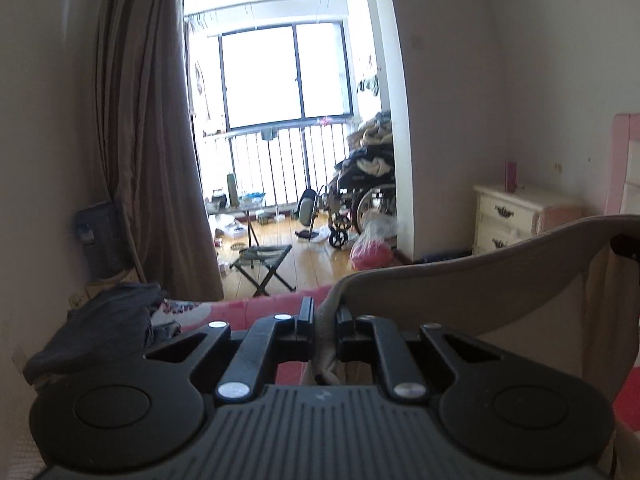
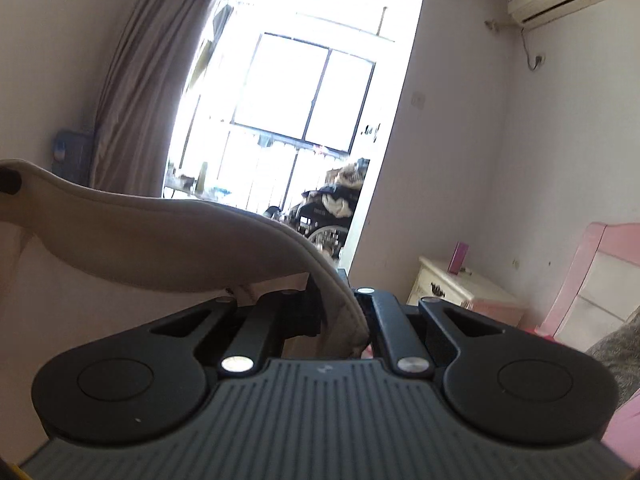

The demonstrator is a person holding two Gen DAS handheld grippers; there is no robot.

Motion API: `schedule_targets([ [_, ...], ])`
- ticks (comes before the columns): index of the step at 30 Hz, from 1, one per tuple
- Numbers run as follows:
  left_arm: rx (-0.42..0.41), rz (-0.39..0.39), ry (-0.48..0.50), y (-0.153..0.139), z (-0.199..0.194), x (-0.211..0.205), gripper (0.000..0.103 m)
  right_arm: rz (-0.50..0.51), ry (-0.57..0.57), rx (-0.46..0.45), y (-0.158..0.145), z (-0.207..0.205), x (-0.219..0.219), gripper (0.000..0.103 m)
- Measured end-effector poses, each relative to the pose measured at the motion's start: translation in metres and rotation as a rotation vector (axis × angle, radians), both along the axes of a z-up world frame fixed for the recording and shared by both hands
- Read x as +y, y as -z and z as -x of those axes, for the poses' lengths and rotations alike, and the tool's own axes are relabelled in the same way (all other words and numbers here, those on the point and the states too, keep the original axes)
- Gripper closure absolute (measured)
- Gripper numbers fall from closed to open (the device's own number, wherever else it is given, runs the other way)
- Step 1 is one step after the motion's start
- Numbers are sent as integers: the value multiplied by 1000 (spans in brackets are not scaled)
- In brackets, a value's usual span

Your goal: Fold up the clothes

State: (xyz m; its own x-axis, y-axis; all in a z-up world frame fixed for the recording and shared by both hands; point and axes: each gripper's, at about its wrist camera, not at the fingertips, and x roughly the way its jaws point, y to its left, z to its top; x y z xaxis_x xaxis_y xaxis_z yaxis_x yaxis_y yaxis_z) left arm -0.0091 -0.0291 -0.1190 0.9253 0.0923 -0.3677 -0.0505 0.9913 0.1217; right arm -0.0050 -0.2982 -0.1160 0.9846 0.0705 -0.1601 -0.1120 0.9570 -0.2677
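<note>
Holding a beige garment [image 1: 460, 296] up in the air, we clamp its thick hem in both tools: left hand-held gripper [image 1: 325, 320] pinches one end, right hand-held gripper [image 2: 340, 312] the other, above the pink bed [image 1: 256, 308].

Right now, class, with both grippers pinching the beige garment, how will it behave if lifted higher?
The beige garment sags in a curve between the left gripper and the right gripper, so it is probably floppy. It hangs from small pinches, so likely light. Its thick hemmed edge may resist creasing slightly.
</note>
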Motion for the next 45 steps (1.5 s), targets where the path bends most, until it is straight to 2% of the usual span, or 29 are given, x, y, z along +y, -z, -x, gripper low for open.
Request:
schedule_targets([
  [2, 58, -11, -17, 33, -37, 0, 92, 26, 9, 55, 31, -37, 5, 99],
  [6, 147, -55, -53, 87, -96, 0, 92, 60, 1, 120, 75, -94, 17, 99],
  [10, 249, -123, -88, 137, -137, -3, 89, 59, -12, 231, 120, -143, 37, 98],
  [11, 283, -144, -91, 151, -146, -3, 87, 60, -24, 294, 135, -156, 41, 97],
  [13, 363, -180, -100, 180, -162, -3, 82, 58, -50, 419, 166, -178, 48, 96],
  [15, 464, -202, -100, 207, -174, -1, 65, 51, -79, 543, 198, -196, 55, 90],
  [16, 510, -205, -97, 218, -178, 1, 62, 35, -83, 552, 199, -196, 55, 90],
  [18, 545, -183, -102, 225, -177, 6, 58, 4, -93, 568, 201, -196, 53, 87],
  [19, 533, -161, -113, 220, -174, 10, 56, -12, -97, 575, 202, -195, 53, 80],
  [21, 525, -58, -130, 201, -165, 20, 43, -47, -102, 591, 186, -183, 43, 52],
  [22, 520, 5, -134, 191, -160, 26, 41, -65, -104, 599, 178, -176, 38, 33],
  [23, 513, 63, -134, 180, -154, 32, 37, -83, -107, 607, 170, -170, 33, 24],
  [24, 509, 109, -137, 169, -149, 36, 34, -100, -109, 614, 162, -164, 28, 21],
  [30, 458, 317, -185, 100, -97, 62, 32, -186, -96, 592, 112, -102, 3, 19],
  [34, 449, 394, -142, 56, -28, 74, 30, -320, -109, 585, 74, -46, -22, 19],
  [36, 457, 396, -111, 38, 15, 78, 28, -390, -147, 597, 58, -16, -30, 19],
  [40, 502, 374, -74, 20, 108, 85, 26, -458, -263, 633, 31, 48, -31, 19],
  [43, 543, 360, -33, 28, 168, 83, 26, -516, -365, 690, 23, 93, -23, 19],
  [45, 568, 346, -23, 39, 205, 79, 26, -565, -435, 763, 32, 118, -8, 19],
])
